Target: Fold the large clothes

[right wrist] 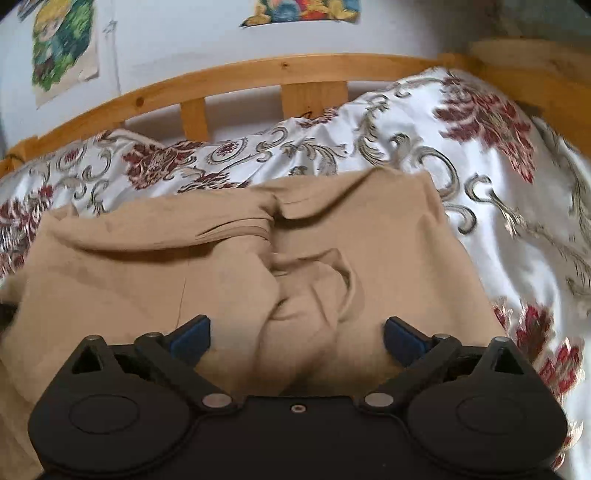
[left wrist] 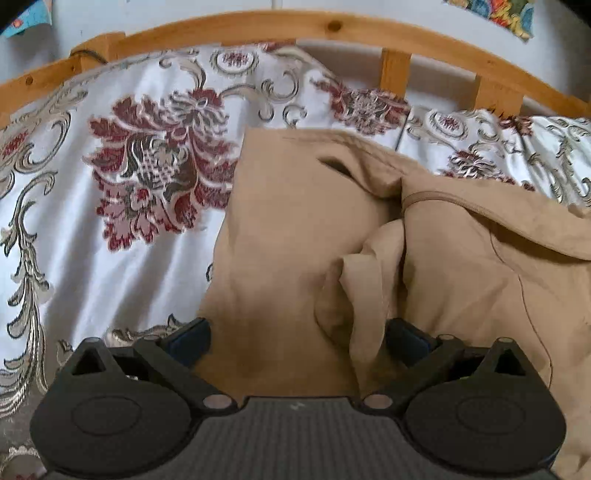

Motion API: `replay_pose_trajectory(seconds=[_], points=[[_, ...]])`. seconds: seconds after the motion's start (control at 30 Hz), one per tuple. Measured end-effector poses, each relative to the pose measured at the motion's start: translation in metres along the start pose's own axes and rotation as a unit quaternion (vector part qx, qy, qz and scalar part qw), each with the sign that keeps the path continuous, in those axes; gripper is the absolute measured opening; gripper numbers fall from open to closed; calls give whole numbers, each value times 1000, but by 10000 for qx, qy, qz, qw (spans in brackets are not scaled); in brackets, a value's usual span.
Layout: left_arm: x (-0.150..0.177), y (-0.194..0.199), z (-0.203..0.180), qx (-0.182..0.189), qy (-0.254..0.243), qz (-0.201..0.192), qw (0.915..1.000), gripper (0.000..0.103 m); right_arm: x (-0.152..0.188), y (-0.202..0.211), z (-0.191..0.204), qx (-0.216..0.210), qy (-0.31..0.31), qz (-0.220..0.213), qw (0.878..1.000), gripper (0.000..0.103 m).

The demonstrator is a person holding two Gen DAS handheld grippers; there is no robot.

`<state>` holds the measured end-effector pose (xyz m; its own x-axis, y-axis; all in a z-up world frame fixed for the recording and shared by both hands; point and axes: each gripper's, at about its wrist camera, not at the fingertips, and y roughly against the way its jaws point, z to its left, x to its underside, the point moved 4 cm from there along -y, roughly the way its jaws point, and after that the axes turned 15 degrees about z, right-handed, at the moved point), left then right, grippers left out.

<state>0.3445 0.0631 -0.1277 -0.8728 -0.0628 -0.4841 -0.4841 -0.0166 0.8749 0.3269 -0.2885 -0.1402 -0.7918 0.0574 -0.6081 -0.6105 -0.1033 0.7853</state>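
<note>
Where the wooden bed frame [left wrist: 258, 27] curves along the far edge against the pale wall [right wrist: 166, 40], a white bedspread [left wrist: 74, 229] patterned with dark red flowers and grey scrolls covers the whole bed. On that bedspread lies the tan garment [left wrist: 295, 221], bunched rather than flat. In the left wrist view its long axis runs from the near edge of the bed toward the far rail, with a straight hemmed end pointing at the rail and stopping short of it. The cloth spreads off to the right in thick folds, one seamed flap lying across the top. In the right wrist view the same garment [right wrist: 388, 258] fills the middle of the bed, its far edge roughly parallel to the rail, with a deep crease and a twisted fold running down its centre toward the camera. Colourful paper pictures [right wrist: 62, 44] hang on the wall above the rail.

The left gripper [left wrist: 297, 336] hangs over the near part of the garment with its blue-padded fingers spread wide, a raised fold of cloth standing between them but not pinched. The right gripper [right wrist: 297, 336] is likewise spread wide above the central crease, gripping nothing.
</note>
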Motion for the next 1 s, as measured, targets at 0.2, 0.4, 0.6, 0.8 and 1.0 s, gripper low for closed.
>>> replay_pose_trajectory(seconds=[0.2, 0.4, 0.6, 0.8, 1.0], points=[[15, 33, 15, 305, 199, -208, 9991, 102, 13, 60, -4, -126, 155, -133, 9997, 99], [59, 93, 29, 752, 283, -418, 9959, 102, 46, 131, 10, -129, 776, -268, 9965, 102], [125, 135, 12, 657, -826, -463, 9933, 102, 99, 177, 38, -225, 1760, 55, 9841, 102], [182, 147, -22, 463, -2002, -474, 9775, 102, 160, 193, 74, -218, 2946, 605, 9535, 102], [207, 150, -37, 376, -2573, -456, 9645, 102, 205, 181, 88, 33, 3692, 1220, 9213, 102]])
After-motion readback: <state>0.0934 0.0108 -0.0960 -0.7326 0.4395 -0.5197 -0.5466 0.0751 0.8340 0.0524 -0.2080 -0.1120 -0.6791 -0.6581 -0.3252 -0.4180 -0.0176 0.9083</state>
